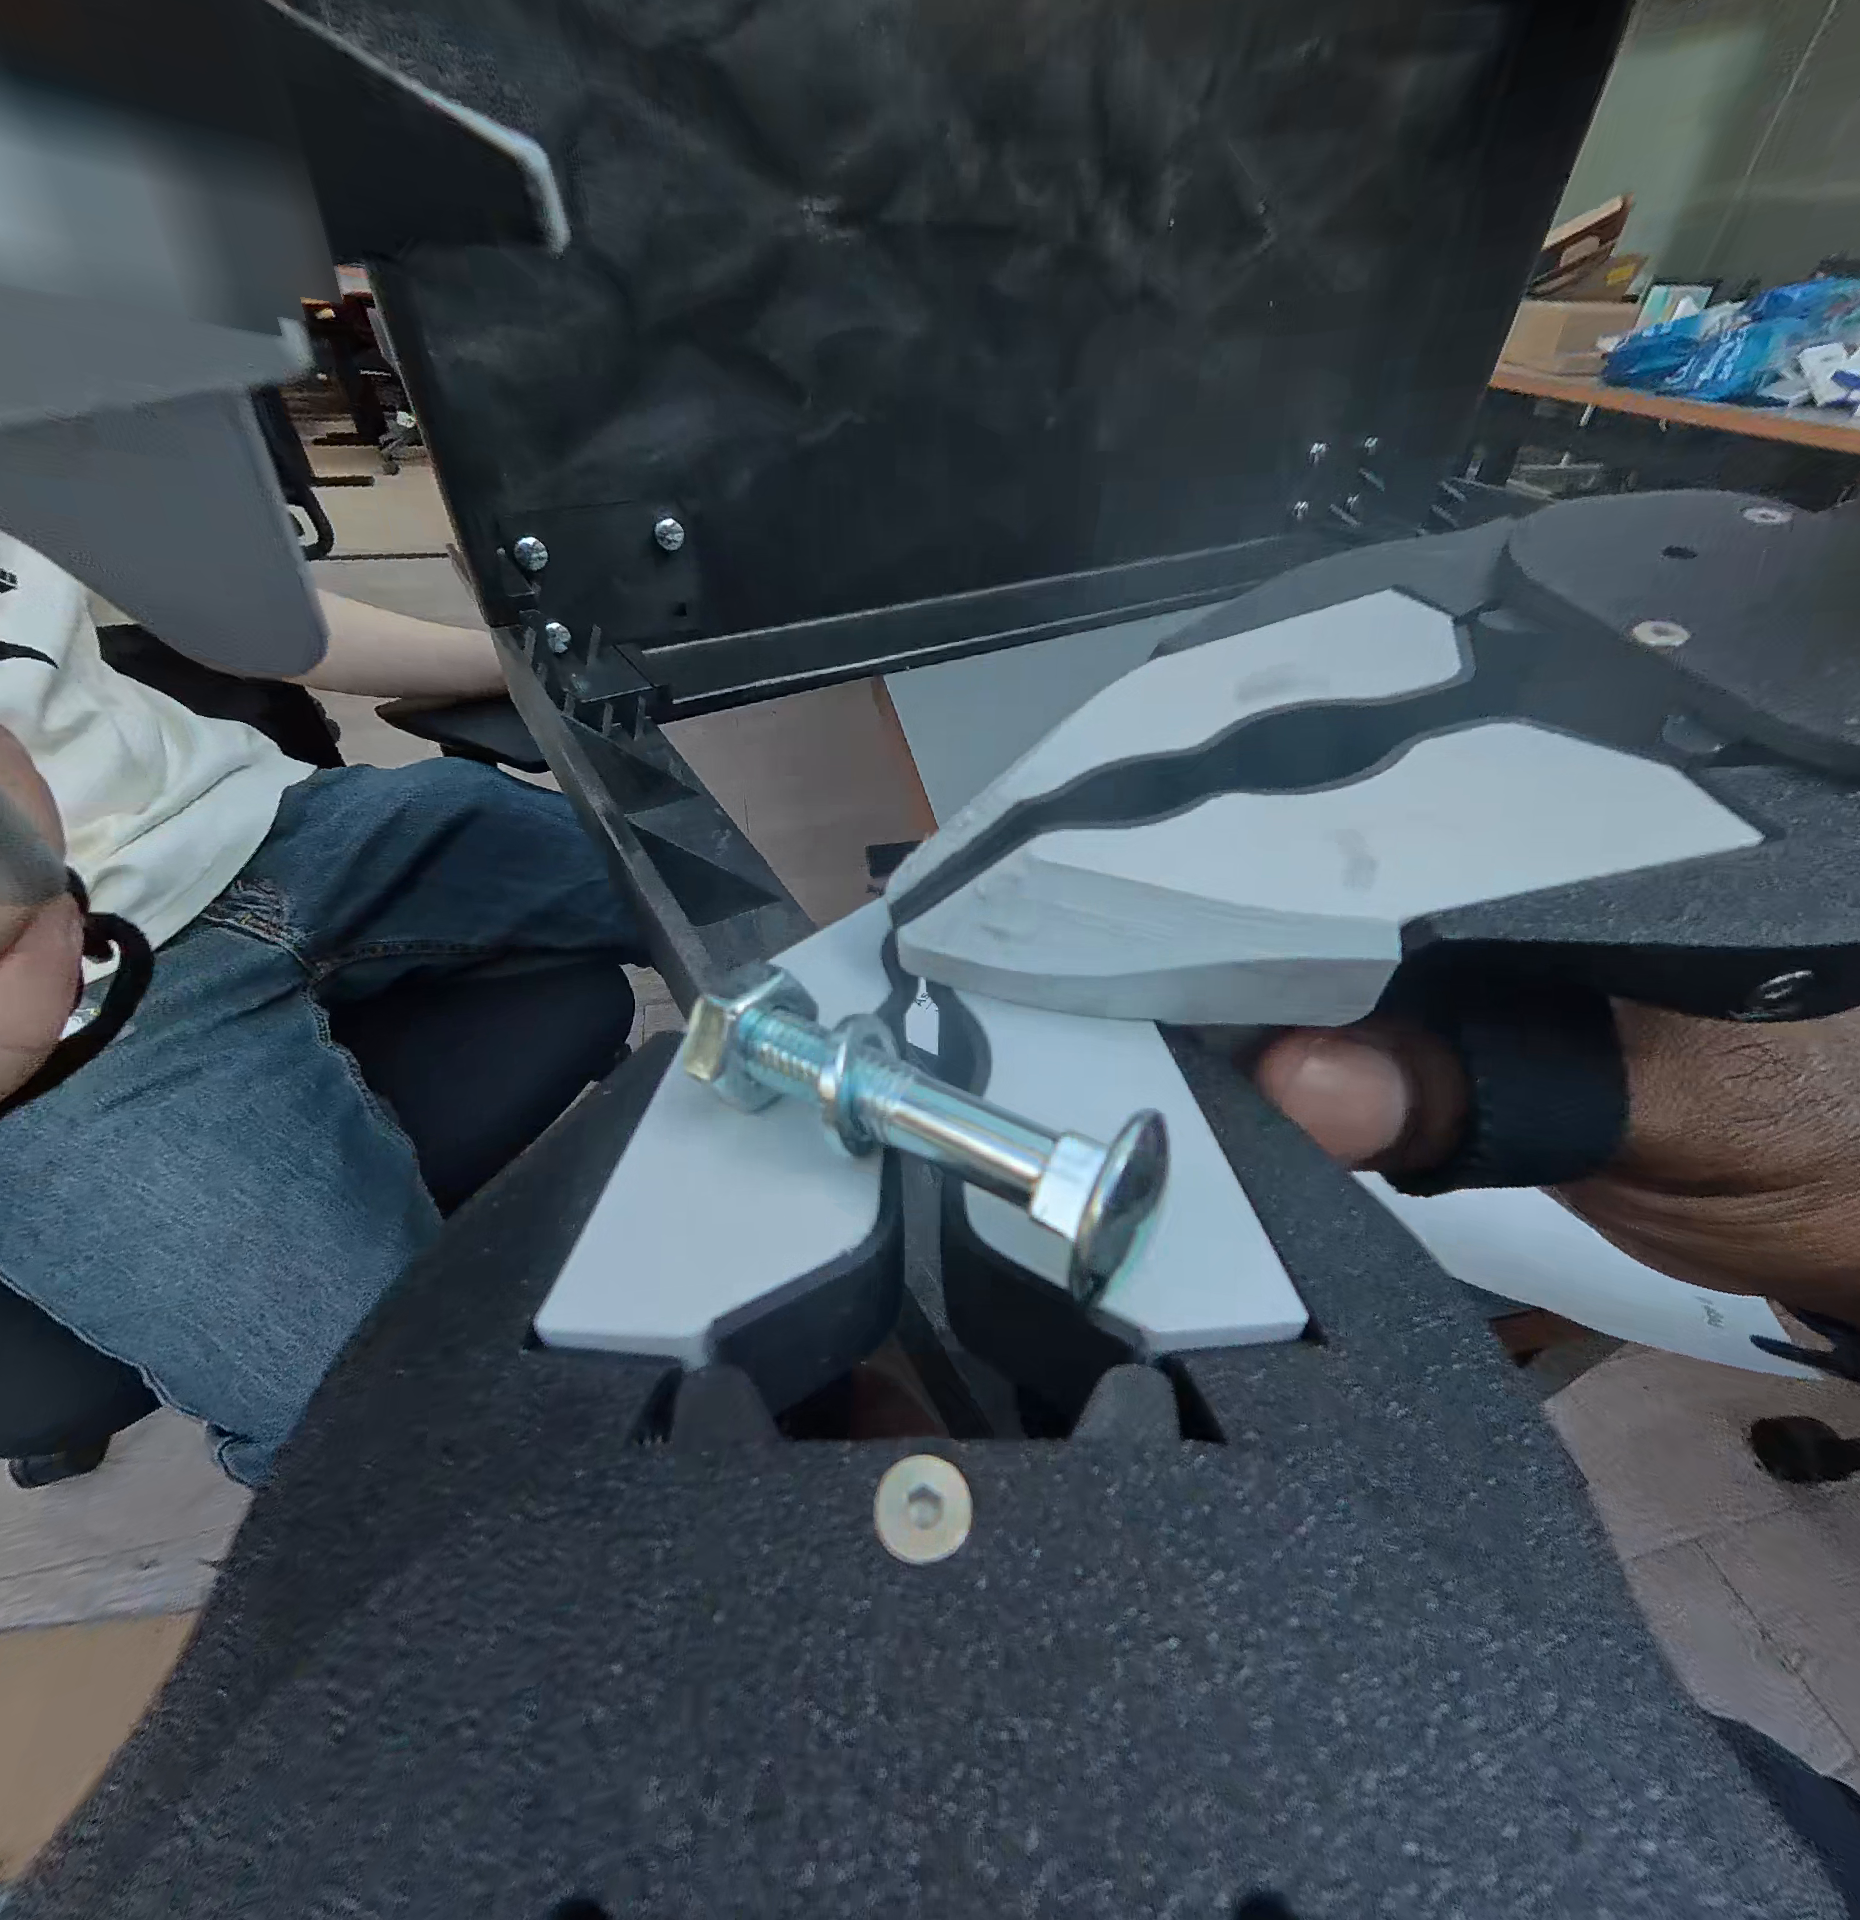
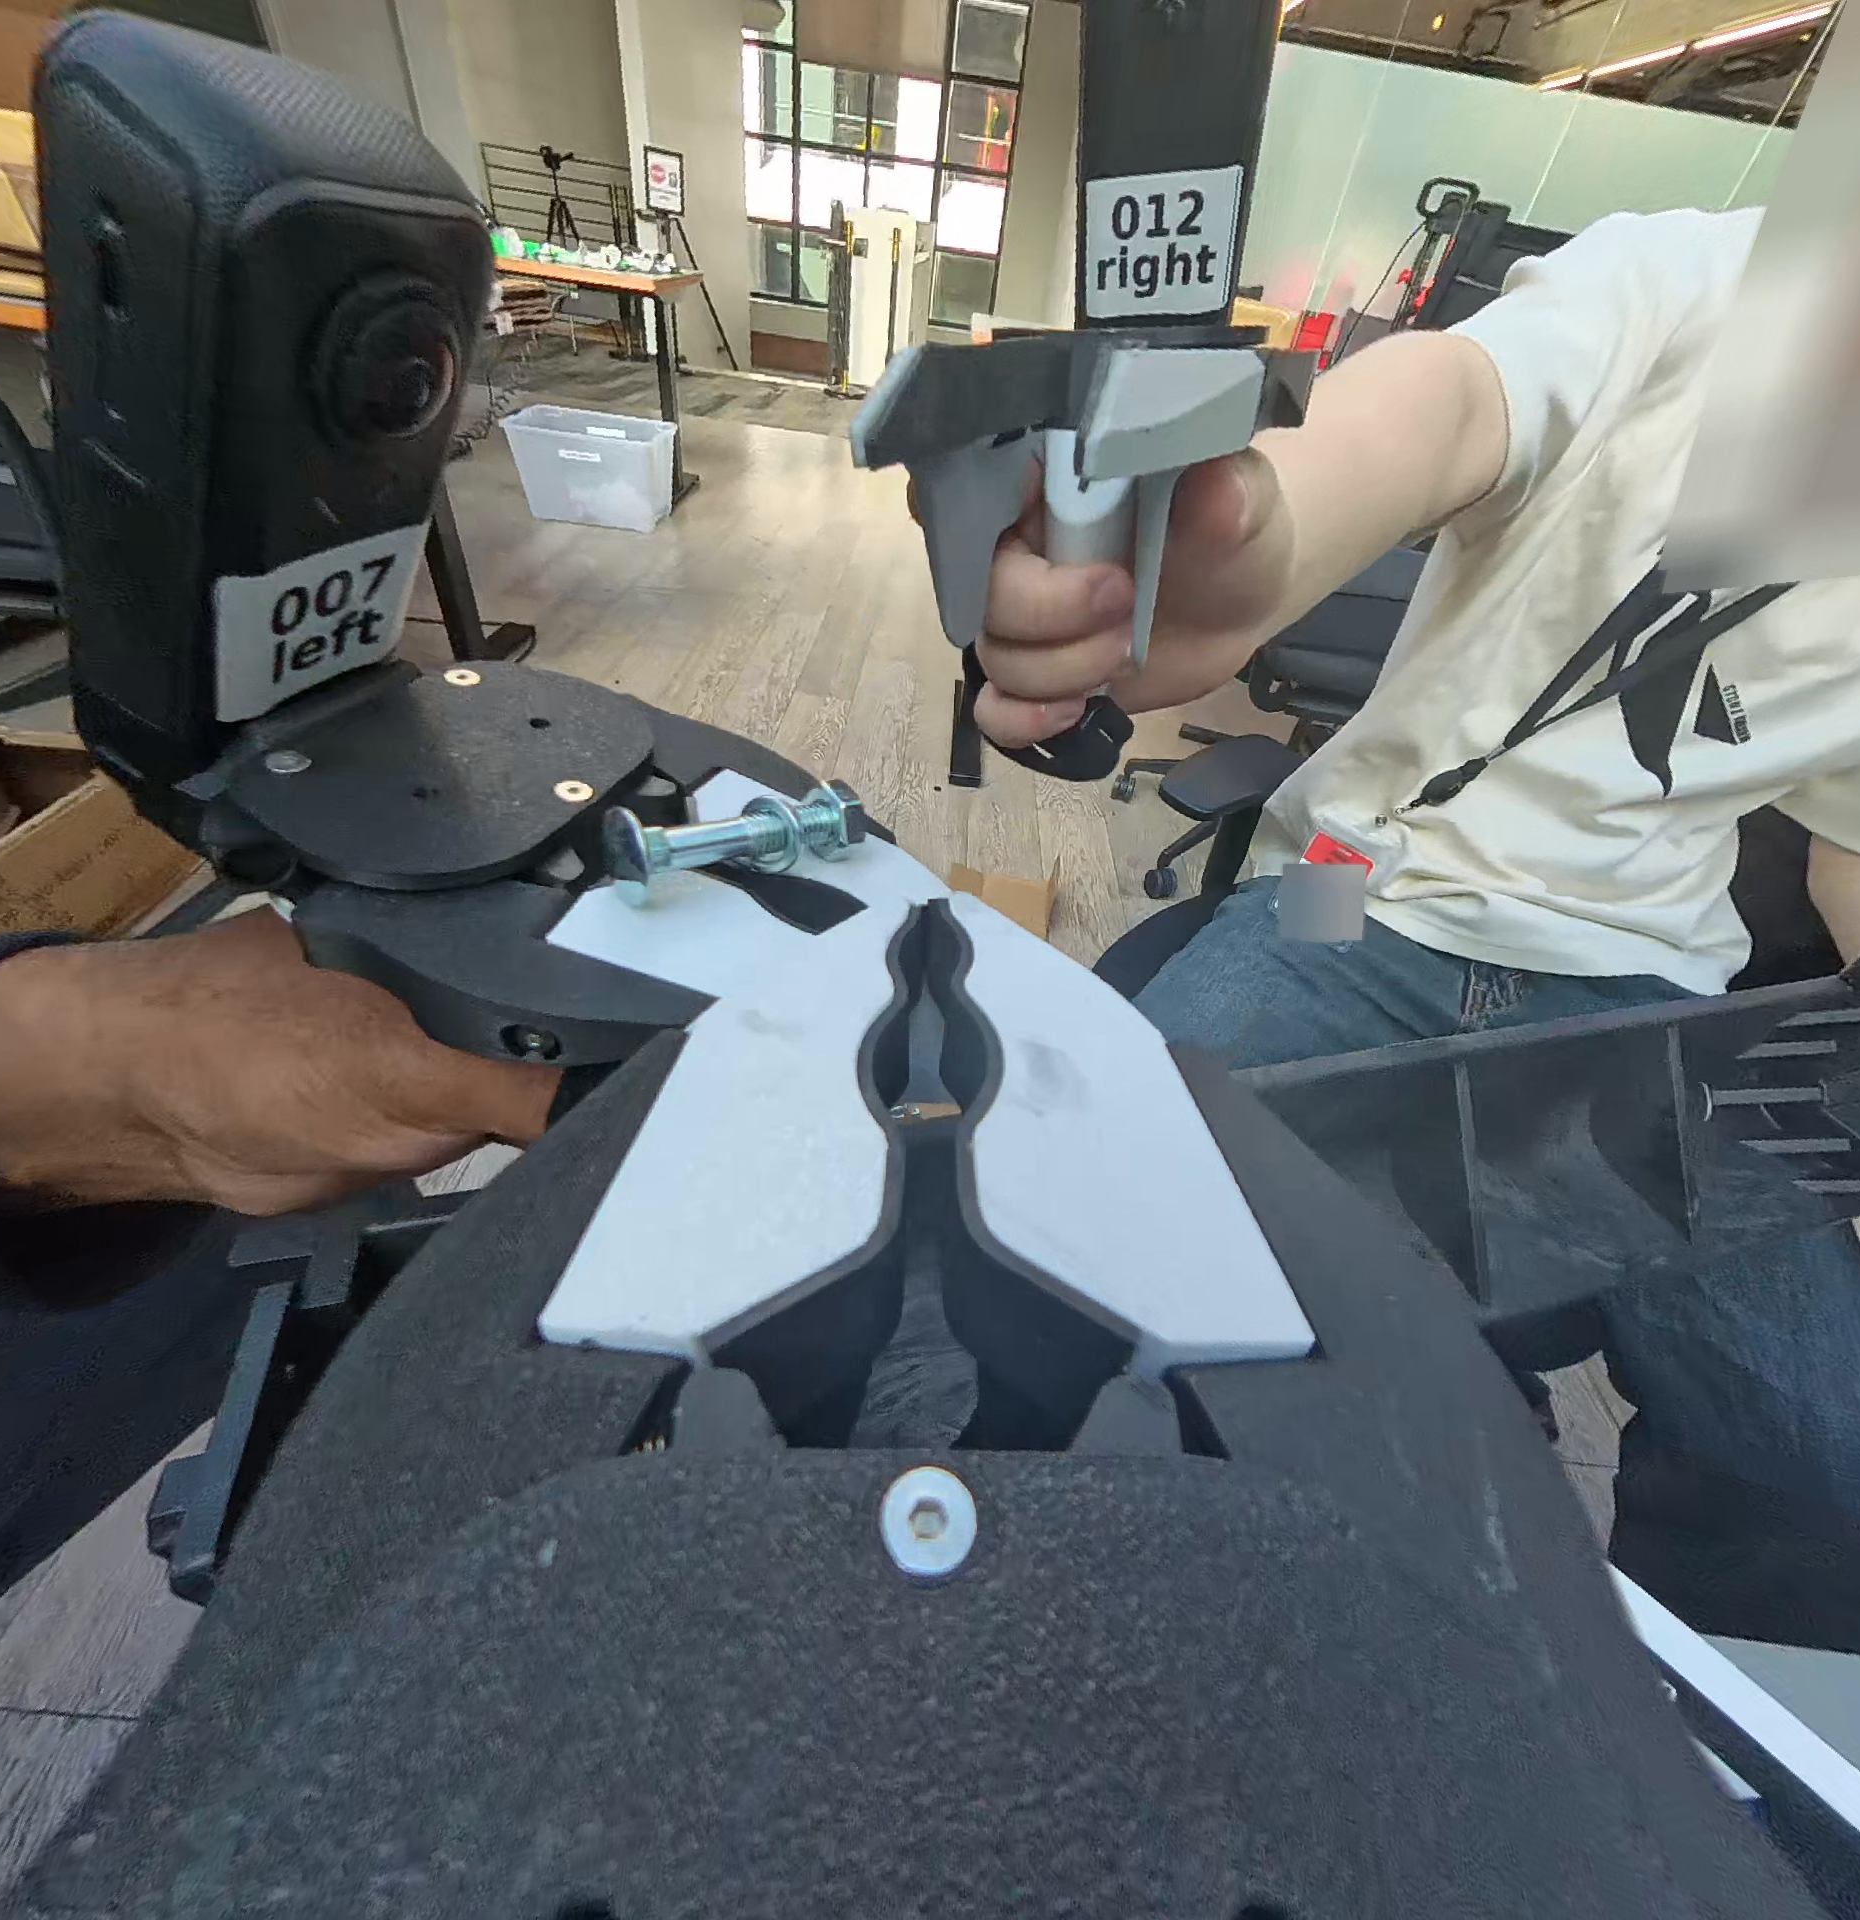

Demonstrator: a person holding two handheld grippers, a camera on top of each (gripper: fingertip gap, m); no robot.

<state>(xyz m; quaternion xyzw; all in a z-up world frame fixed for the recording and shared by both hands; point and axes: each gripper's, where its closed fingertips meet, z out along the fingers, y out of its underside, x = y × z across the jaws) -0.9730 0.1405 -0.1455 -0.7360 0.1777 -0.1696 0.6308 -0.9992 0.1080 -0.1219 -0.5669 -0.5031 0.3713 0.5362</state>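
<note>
A silver bolt (image 1: 905, 1112) with two nuts and a washer lies loose on top of my left gripper's white fingers (image 1: 739, 1195), not between the pads. My left gripper (image 1: 918, 1023) is shut, with nothing seen in its grasp. My right gripper (image 1: 900, 914) comes in from the right, shut, and its tips lie over the left gripper's tips. In the right wrist view my right gripper (image 2: 931, 909) is shut, pads meeting at the tip, nothing seen gripped. The left gripper (image 2: 853, 862) reaches in from the left there with the bolt (image 2: 739, 831) resting on it.
A large black ribbed panel (image 1: 905, 312) stands just ahead; its ribbed edge also shows in the right wrist view (image 2: 1528, 1122). A seated person in a cream shirt and jeans (image 2: 1528, 623) holds another hand gripper (image 2: 1071, 447) close by. There are office chairs, a cardboard box and tables on the wood floor. About 4 cm separates my left fingertips from my right.
</note>
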